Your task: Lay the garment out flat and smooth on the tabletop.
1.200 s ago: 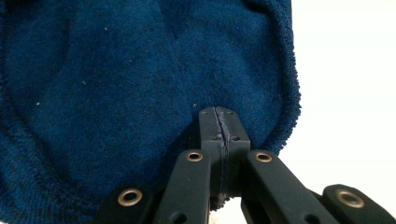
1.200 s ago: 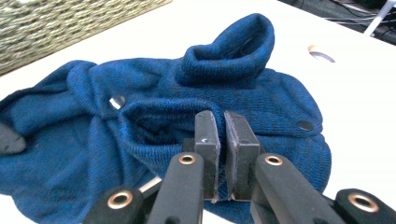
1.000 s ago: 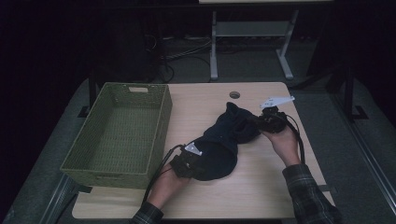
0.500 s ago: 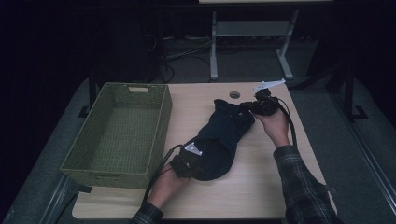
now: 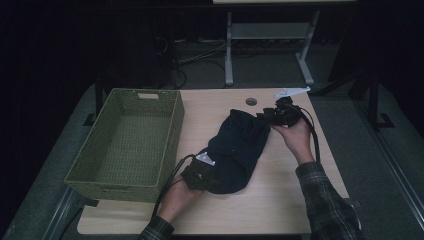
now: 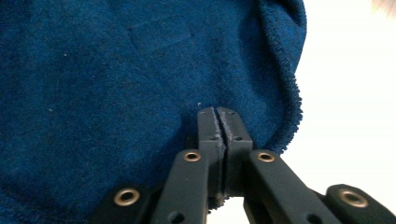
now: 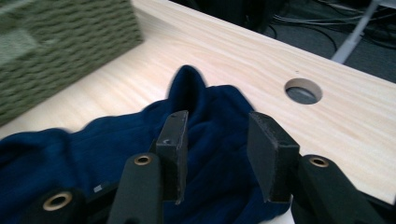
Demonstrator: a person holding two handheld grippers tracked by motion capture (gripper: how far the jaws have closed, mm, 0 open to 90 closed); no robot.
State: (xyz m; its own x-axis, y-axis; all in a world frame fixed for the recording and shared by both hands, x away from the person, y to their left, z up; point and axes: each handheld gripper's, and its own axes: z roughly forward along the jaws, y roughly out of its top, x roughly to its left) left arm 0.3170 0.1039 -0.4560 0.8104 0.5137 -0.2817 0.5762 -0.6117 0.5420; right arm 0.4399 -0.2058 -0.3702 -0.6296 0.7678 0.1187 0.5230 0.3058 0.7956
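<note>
A dark blue cloth (image 5: 237, 145) lies stretched along the middle of the wooden table (image 5: 280, 200). My left gripper (image 5: 214, 175) is at the cloth's near end, and in the left gripper view its jaws (image 6: 218, 112) are pressed together on a fold of the cloth (image 6: 116, 70). My right gripper (image 5: 263, 116) hovers at the cloth's far end. Its jaws (image 7: 219, 121) have just been opening and stand apart. The cloth (image 7: 60, 154) lies below and beyond them, and the pads do not press on it.
A green woven basket (image 5: 172, 125) stands on the left of the table, its near wall (image 7: 56, 42) close to the cloth. A round cable hole (image 5: 251, 101) (image 7: 303, 91) is at the table's far edge. Cables and a metal stand lie on the floor beyond.
The right gripper moved toward the table's far edge, drawing the cloth out longer. Its jaws then opened and let the cloth's far end go. The left gripper kept still.
</note>
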